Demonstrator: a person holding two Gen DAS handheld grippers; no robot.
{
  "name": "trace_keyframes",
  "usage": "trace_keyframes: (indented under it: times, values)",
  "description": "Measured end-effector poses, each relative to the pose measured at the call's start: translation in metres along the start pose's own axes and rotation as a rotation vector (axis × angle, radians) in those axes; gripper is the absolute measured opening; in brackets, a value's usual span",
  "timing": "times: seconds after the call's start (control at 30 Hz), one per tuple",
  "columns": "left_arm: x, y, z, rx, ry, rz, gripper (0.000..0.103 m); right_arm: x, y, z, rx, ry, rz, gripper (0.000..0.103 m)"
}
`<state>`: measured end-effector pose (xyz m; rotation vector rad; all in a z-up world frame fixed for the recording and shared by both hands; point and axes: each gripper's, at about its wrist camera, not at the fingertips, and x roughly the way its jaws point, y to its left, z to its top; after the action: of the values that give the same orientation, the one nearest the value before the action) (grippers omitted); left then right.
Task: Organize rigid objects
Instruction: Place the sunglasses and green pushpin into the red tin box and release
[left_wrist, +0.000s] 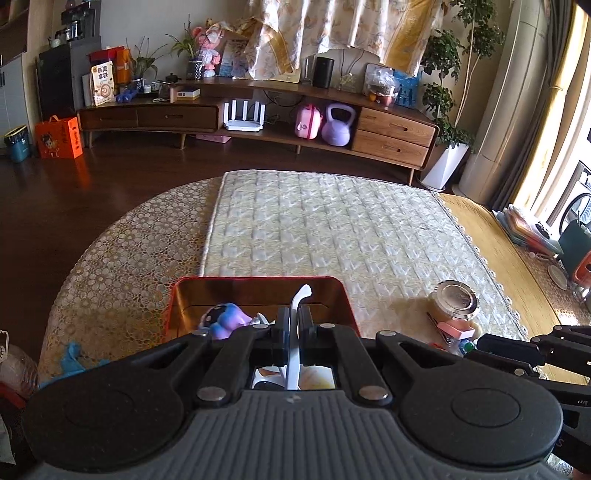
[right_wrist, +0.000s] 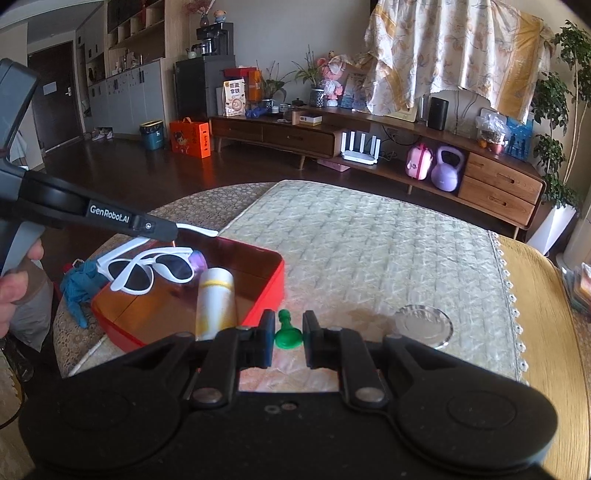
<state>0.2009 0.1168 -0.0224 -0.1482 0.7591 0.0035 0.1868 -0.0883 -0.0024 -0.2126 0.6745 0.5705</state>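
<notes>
My left gripper (left_wrist: 293, 325) is shut on one white arm of a pair of white sunglasses (right_wrist: 151, 269) and holds them over the red tray (right_wrist: 266, 258). The arm (left_wrist: 295, 332) sticks up between the fingers in the left wrist view. The tray (left_wrist: 255, 282) also holds a purple toy (left_wrist: 225, 319) and a white-and-yellow bottle (right_wrist: 216, 299). My right gripper (right_wrist: 289, 330) is shut on a green chess pawn (right_wrist: 287, 332), just right of the tray's near corner, above the quilted mat (right_wrist: 369, 251).
A glass jar with a metal lid (left_wrist: 456, 301) and a pink clip (left_wrist: 456, 330) sit on the mat right of the tray. A blue glove (right_wrist: 75, 291) lies left of the tray. The round table's edge (left_wrist: 85, 251) drops to dark floor.
</notes>
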Motion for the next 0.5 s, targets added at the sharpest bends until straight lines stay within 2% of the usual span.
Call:
trace_keyframes:
  times: [0.13,0.5]
  values:
    - [0.011,0.02,-0.003,-0.022,0.01,0.029,0.005,0.022,0.015,0.011,-0.027,0.013,0.022,0.015]
    - [0.037,0.061,-0.017,-0.064,0.037,0.086,0.005,0.09,0.045,0.03,-0.116,0.074,0.017,0.015]
